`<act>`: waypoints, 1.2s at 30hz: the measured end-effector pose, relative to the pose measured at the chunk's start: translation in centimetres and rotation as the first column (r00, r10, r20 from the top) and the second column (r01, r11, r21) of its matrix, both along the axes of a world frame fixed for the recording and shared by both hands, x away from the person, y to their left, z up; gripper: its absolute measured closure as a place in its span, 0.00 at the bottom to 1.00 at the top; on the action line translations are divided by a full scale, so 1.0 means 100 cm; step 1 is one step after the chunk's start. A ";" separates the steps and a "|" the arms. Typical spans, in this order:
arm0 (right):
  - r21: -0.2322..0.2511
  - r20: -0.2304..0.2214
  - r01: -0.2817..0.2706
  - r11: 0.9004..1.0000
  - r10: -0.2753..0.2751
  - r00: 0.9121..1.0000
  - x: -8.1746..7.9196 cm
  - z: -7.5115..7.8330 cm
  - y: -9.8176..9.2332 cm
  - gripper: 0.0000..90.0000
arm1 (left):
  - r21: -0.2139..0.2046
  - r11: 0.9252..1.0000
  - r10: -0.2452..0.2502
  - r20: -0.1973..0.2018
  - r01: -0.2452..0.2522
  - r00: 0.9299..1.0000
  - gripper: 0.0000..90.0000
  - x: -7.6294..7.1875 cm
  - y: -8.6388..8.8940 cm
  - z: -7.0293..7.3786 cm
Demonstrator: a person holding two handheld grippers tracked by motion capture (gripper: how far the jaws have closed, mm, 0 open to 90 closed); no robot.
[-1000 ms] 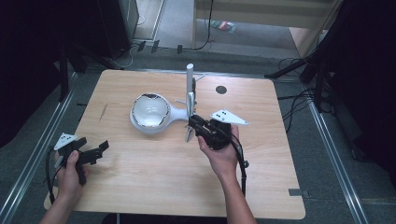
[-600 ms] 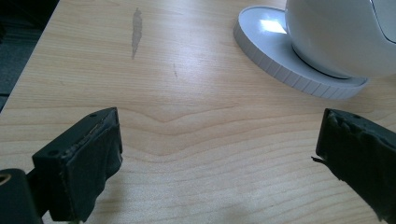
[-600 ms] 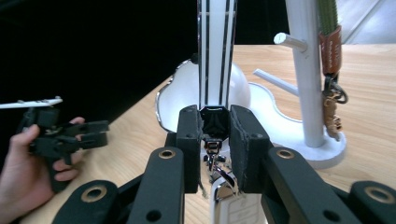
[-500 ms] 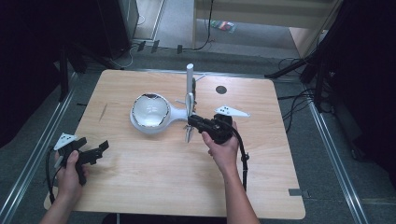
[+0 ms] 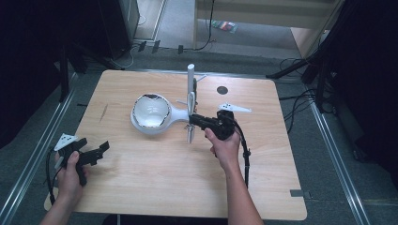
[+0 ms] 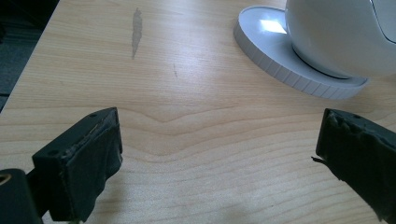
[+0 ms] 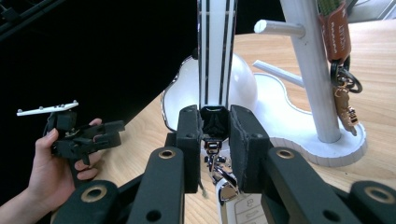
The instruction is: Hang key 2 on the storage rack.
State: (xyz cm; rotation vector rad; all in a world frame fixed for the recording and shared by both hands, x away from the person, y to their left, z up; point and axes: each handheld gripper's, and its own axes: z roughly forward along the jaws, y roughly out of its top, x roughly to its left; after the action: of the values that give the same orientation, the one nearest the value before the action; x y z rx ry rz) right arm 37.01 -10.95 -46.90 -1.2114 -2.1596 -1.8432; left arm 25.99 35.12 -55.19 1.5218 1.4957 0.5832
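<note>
Since a second ago the right gripper [image 5: 193,120] has slid from just off the stand's right side toward the table's left edge, so its jaws now sit against the foot of the white plastic key stand with a round bowl and upright pegged post [image 5: 190,84]; the left gripper [image 5: 96,151] has stayed put near the front-left corner of the light wooden table [image 5: 155,187]. In the right gripper view the right gripper's jaws are closed almost together on the black end of a white strap with two black stripes [image 7: 215,51], from which a metal clasp and a white car key fob [image 7: 232,198] hang below the pads. The left gripper's jaws stand wide apart with nothing between them, above bare wood just short of the stand's round base [image 6: 299,74]. A brown leather key fob with metal rings [image 7: 340,51] already hangs from a peg on the post. The likeliest trouble is the strap slipping, since the pads pinch only its narrow end and the fob's weight pulls down; a sideways swing could also knock the post or tangle with the hanging brown fob. Open wood lies toward the front and right edges, while the bowl crowds the left of the post.
</note>
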 end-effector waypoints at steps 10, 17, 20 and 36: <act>0.016 -0.044 0.012 1.000 -0.011 0.999 0.010 -0.008 -0.003 0.84 | 0.000 1.000 0.001 0.000 -0.001 1.000 0.01 0.000 0.000 0.000; 0.031 -0.071 0.013 0.999 -0.011 0.997 0.014 -0.012 -0.005 0.84 | -0.001 1.000 0.001 0.001 -0.001 1.000 0.01 0.000 0.000 0.000; 0.040 -0.074 0.021 0.999 -0.018 0.997 0.015 -0.014 -0.006 0.84 | -0.001 1.000 0.001 0.000 -0.001 1.000 0.01 0.000 0.000 0.000; 0.053 -0.113 0.100 0.994 -0.093 0.989 0.020 -0.017 -0.008 0.82 | -0.003 1.000 0.000 0.001 0.000 1.000 0.01 0.000 0.000 0.000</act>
State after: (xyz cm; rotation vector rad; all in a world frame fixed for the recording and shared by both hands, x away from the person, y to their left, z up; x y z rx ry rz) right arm 39.01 -11.75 -48.60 -1.3938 -2.0091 -1.8137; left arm 26.02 35.14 -55.21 1.5192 1.4952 0.5818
